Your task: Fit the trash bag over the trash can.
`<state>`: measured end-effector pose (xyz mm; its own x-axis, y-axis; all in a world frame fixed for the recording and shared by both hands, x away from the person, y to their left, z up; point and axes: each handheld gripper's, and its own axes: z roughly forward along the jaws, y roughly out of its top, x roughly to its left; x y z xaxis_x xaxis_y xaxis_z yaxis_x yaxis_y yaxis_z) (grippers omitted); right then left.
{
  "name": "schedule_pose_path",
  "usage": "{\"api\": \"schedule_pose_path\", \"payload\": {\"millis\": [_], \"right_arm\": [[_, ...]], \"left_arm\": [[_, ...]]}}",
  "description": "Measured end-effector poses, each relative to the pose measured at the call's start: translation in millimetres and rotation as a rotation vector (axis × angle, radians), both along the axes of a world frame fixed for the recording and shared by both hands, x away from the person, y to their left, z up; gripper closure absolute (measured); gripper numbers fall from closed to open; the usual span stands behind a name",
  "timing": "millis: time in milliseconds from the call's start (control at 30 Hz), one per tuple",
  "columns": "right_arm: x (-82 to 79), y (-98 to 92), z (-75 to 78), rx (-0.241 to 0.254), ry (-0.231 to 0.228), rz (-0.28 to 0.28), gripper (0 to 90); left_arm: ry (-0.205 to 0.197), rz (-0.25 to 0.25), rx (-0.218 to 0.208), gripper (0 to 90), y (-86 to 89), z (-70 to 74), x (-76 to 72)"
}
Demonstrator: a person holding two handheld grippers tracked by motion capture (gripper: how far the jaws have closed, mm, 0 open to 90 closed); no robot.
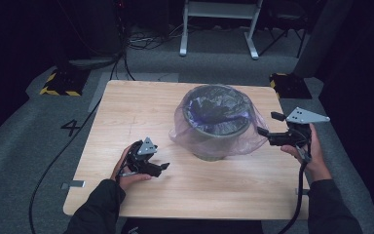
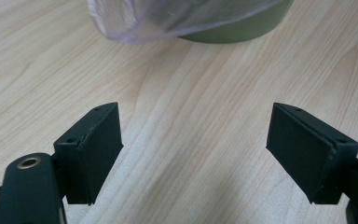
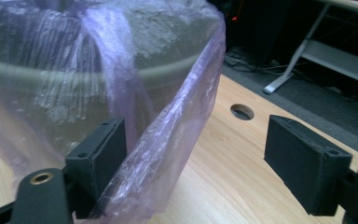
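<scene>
A grey-green bin (image 1: 216, 127) stands upright at the middle of the wooden table (image 1: 126, 107), lined with a thin purple plastic bag (image 1: 253, 140) that hangs loosely over its rim and down its sides. My right gripper (image 1: 269, 123) is at the bin's right side with its jaws wide apart. In the right gripper view a fold of the bag (image 3: 168, 140) hangs between them, beside the left pad, and is not pinched. My left gripper (image 1: 164, 167) lies low over bare table left of the bin, open and holding nothing. The left gripper view has the bin's base (image 2: 242, 30) ahead of the jaws.
A round hole (image 3: 242, 111) is cut in the tabletop near the far right corner. Grey carpet surrounds the table, with cables and a white frame's legs (image 1: 182, 34) behind it. Yellow-black striped blocks (image 1: 61, 83) sit at the far corners.
</scene>
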<state>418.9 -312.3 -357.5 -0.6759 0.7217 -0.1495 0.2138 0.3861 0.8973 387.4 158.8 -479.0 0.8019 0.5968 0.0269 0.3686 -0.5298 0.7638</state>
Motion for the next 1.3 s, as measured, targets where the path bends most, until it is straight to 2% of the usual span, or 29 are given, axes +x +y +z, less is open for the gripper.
{"api": "schedule_pose_path", "payload": {"millis": [33, 100, 200, 267, 400, 433, 500, 567, 733, 1133, 1300], "right_arm": [[-0.8, 2.2, -1.3, -0.018, -0.016, -0.037, 22.5], [-2.9, 9.7, -3.1, -0.110, -0.050, -0.109, 21.6], [-8.3, 14.9, -0.7, -0.147, -0.077, -0.117, 21.8], [-12.1, 15.6, 3.4, -0.128, -0.081, -0.097, 21.0], [-19.5, 14.4, 11.5, -0.075, -0.076, -0.021, 18.9], [-21.4, 13.8, 13.2, -0.059, -0.063, 0.010, 18.8], [-23.8, 13.4, 14.9, -0.061, -0.065, 0.023, 18.3], [-26.6, 11.8, 15.8, -0.040, -0.060, 0.051, 17.2], [-29.0, 11.8, 18.6, -0.035, -0.058, 0.044, 18.0], [-28.8, 18.0, 41.0, 0.007, -0.072, 0.068, 19.2], [-26.9, 24.1, 47.3, 0.007, -0.080, 0.077, 20.3]], "left_arm": [[0.000, -0.004, 0.011, 18.0, -1.1, -0.9, -0.2], [0.002, -0.010, 0.024, 18.4, -3.3, -2.5, -1.1], [0.010, -0.020, 0.032, 18.4, -4.9, -3.9, -1.4], [0.015, -0.021, 0.031, 18.4, -4.6, -4.8, -2.2], [0.016, -0.016, 0.045, 18.4, -2.3, -8.8, -4.7], [0.016, -0.013, 0.049, 18.4, -2.1, -9.6, -5.1], [0.017, -0.014, 0.054, 18.4, -0.5, -11.2, -6.1], [0.019, -0.011, 0.059, 18.8, 1.0, -12.4, -7.0], [0.024, -0.003, 0.059, 18.8, 4.9, -13.5, -9.2], [0.038, 0.023, 0.081, 18.4, 19.6, -20.7, -19.1], [0.046, 0.038, 0.068, 15.9, 26.4, -22.3, -23.4]]}}
